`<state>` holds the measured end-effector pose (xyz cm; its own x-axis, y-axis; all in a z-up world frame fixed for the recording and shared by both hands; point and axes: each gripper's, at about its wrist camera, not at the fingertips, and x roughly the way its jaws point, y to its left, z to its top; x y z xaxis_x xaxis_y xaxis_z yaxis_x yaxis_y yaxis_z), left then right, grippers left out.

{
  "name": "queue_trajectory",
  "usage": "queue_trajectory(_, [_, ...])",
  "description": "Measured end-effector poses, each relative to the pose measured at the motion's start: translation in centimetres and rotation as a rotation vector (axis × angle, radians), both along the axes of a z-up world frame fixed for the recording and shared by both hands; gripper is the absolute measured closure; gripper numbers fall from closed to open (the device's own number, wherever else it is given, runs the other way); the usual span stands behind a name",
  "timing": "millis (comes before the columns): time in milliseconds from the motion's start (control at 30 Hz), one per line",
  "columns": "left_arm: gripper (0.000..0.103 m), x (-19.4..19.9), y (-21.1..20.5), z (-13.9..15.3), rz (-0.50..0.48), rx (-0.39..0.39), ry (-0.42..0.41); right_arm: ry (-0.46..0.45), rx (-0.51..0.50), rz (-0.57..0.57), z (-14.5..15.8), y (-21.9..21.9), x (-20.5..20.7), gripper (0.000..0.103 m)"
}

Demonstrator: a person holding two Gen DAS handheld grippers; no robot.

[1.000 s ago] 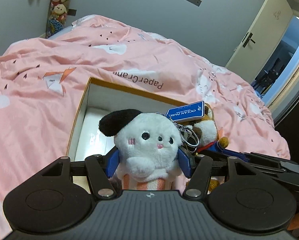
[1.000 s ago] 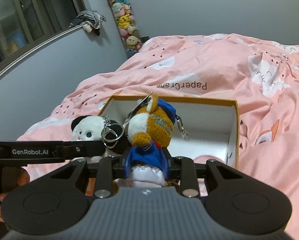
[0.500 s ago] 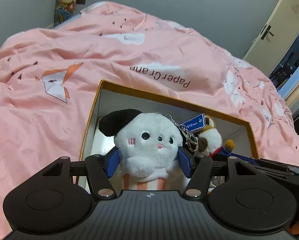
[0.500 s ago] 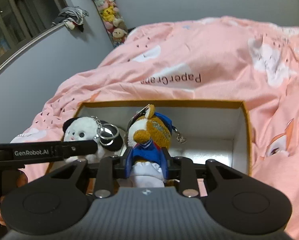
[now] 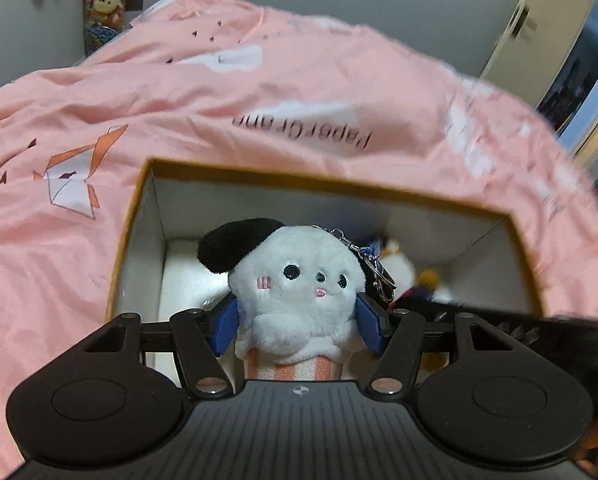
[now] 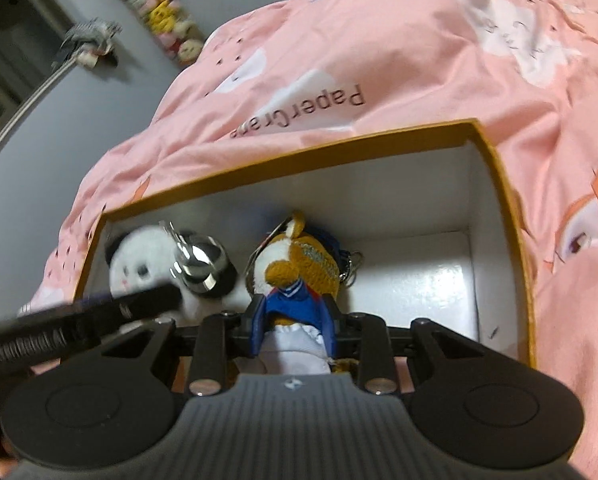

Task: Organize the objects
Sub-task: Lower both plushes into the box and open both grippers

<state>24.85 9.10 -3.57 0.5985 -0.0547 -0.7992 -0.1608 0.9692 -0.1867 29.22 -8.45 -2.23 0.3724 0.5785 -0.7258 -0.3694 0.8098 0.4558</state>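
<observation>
The brown plush (image 5: 399,270) is mostly hidden behind the white plush (image 5: 299,280); the door (image 5: 539,28) is blurred.

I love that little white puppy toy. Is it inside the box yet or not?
Partly in. The white puppy plush is down between the box walls, but the left gripper grips it; whether it touches bottom is hidden.
</observation>
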Motion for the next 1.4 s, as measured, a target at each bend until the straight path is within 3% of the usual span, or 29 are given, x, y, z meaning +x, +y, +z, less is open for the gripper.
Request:
queue_trajectory(233, [0.032, 1.3, -0.4, -1.4, 0.019, 0.042, 0.049, 0.039, -0.017, -0.02, -0.9, 0.9, -0.2, 0.072])
queue_trajectory(367, [0.029, 1.5, 0.2, -2.0, 0.042, 0.017, 0.043, 0.049, -0.021, -0.018, -1.1, 1.1, -0.1, 0.071])
queue_trajectory(600, [0.024, 0.2, 1.0, -2.4, 0.095, -0.06, -0.037, 0.099, -0.013, -0.005, -1.9, 1.0, 0.2, 0.068])
queue_trajectory(833, [0.025, -1.4, 1.7, -1.0, 0.081, -0.126, -0.12, -0.001, -0.047, 0.05, -0.2, 1.1, -1.1, 0.051])
queue_trajectory(1000, [0.037, -2.5, 3.1, 0.0, 0.081, -0.204, -0.141, -0.076, -0.074, 0.059, 1.0, 0.3, -1.7, 0.052])
queue_trajectory(1067, [0.046, -2.5, 3.5, 0.1, 0.084, -0.218, -0.125, -0.064, -0.066, 0.059, 0.9, 0.1, -1.6, 0.054])
queue_trajectory(1133, [0.052, -2.3, 3.4, -0.2, 0.082, -0.204, -0.104, -0.035, -0.055, 0.062, 0.4, 0.0, -1.4, 0.065])
queue_trajectory(1267, [0.063, -1.6, 2.8, -1.3, 0.073, -0.17, -0.038, 0.013, -0.046, 0.073, -0.6, 0.4, -1.2, 0.069])
queue_trajectory(1400, [0.069, -0.9, 2.5, -2.0, 0.08, -0.166, -0.03, 0.046, -0.023, 0.102, -1.5, 1.0, -0.9, 0.071])
